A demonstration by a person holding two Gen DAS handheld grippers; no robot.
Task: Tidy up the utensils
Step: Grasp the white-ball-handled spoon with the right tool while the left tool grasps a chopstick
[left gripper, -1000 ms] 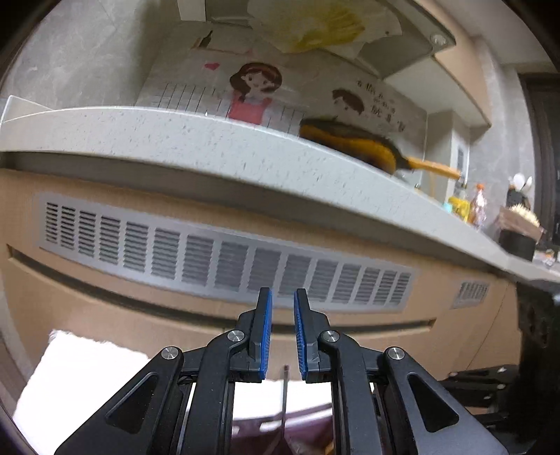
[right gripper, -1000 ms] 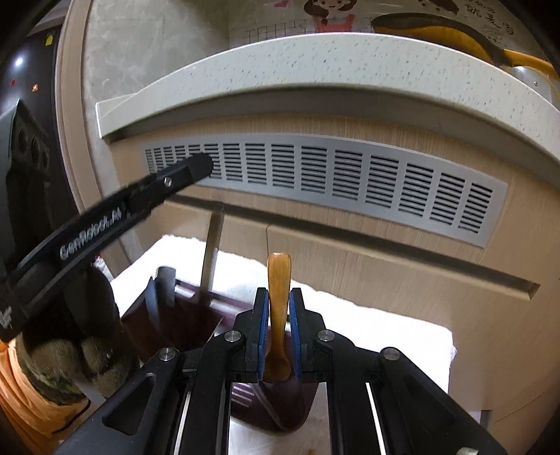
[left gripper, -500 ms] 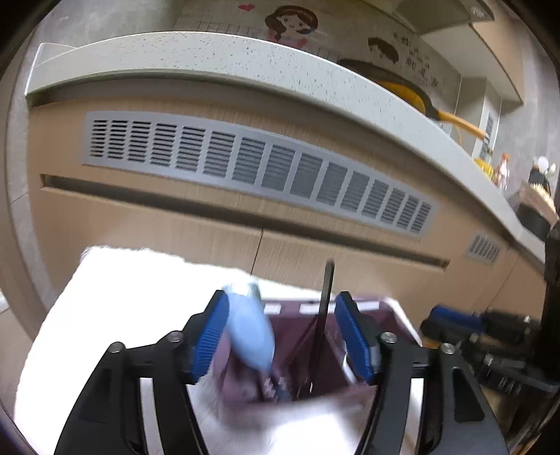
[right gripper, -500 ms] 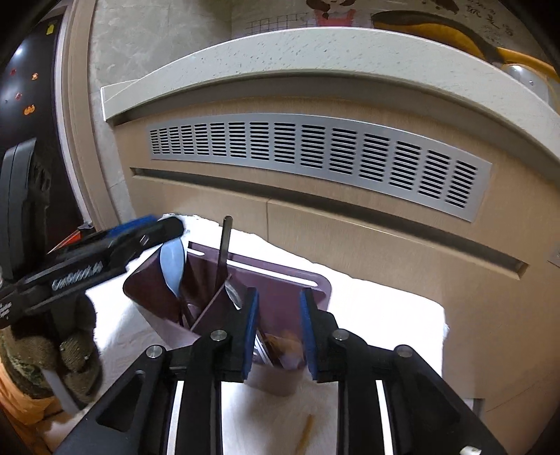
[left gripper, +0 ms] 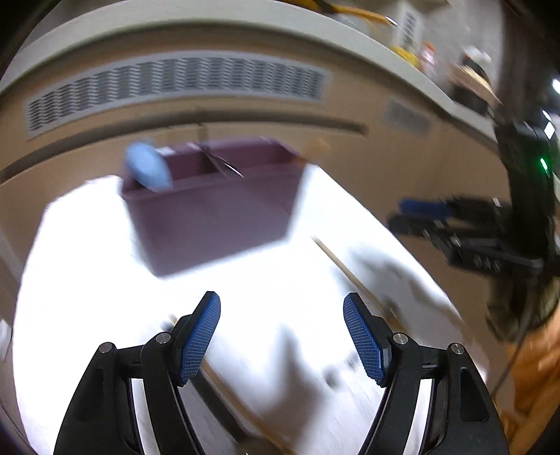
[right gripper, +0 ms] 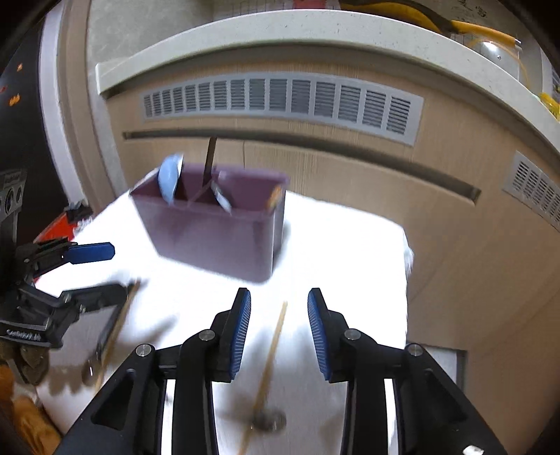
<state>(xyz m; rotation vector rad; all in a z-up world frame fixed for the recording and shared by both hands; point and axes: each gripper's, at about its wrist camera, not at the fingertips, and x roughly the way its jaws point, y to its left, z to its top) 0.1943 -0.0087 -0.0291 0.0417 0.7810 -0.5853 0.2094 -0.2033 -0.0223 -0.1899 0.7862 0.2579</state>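
My left gripper (left gripper: 281, 336) and right gripper (right gripper: 279, 332) have both pulled back from the caddy (right gripper: 213, 224), each now empty. A second ago the right one was clamped on a wooden spoon above the caddy; that spoon's tip (right gripper: 276, 196) now pokes out of the caddy's right-hand compartment. The blue spoon (right gripper: 169, 176) that passed between my left jaws half a second ago stands in the left-hand compartment. Both sets of jaws are opening, the left already wide apart, the right narrower, with nothing pressed between the pads.

I judge two utensils delivered and more to go. In front of the caddy, a thin wooden stick (right gripper: 271, 353) lies on the cloth in line with my right jaws but below them, untouched. A second stick (right gripper: 117, 322) lies in front of the caddy to the left, near my left gripper. A dark handle (right gripper: 210, 157) also rises from the caddy's middle.

The caddy sits on a bright white cloth (right gripper: 350, 252), overexposed and blurred, so small items on it are hard to make out. Behind the caddy runs a wood-toned cabinet front with a grey vent grille (right gripper: 280, 99), topped by a pale speckled counter (right gripper: 280, 31). A yellow-handled pan (right gripper: 437, 17) rests on that counter, above and right of the caddy.
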